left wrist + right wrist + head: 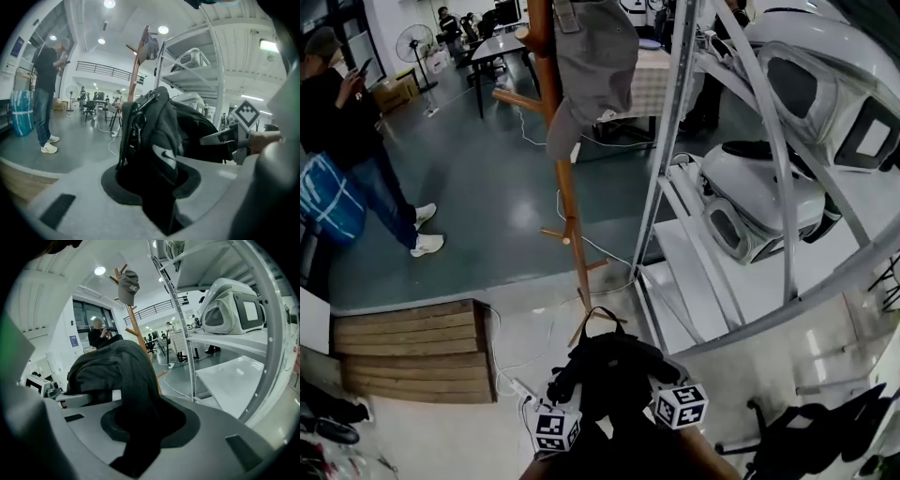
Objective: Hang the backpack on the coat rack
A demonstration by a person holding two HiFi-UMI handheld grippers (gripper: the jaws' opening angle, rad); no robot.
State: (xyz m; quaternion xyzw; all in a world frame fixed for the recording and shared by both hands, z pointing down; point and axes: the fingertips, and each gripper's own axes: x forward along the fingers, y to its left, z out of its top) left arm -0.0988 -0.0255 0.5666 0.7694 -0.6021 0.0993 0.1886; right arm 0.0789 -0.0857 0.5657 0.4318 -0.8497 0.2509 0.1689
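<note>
A black backpack [614,367] hangs low in the head view, carried between my two grippers. My left gripper [565,410] is shut on a black strap with a white logo [164,154], which fills its jaws. My right gripper [667,394] is shut on a fold of the backpack's dark fabric [133,394]. The carry loop [598,317] stands up at the top of the backpack. Just beyond it rises the wooden coat rack [568,202], with a grey cap [595,61] on an upper peg. The rack also shows in both gripper views [139,61] [133,324].
A metal shelf frame [667,150] holding white machine shells [764,202] stands right beside the rack. A person [342,122] stands at the far left next to a blue bag [328,199]. Wooden steps [412,352] and a floor cable [511,370] lie to the left.
</note>
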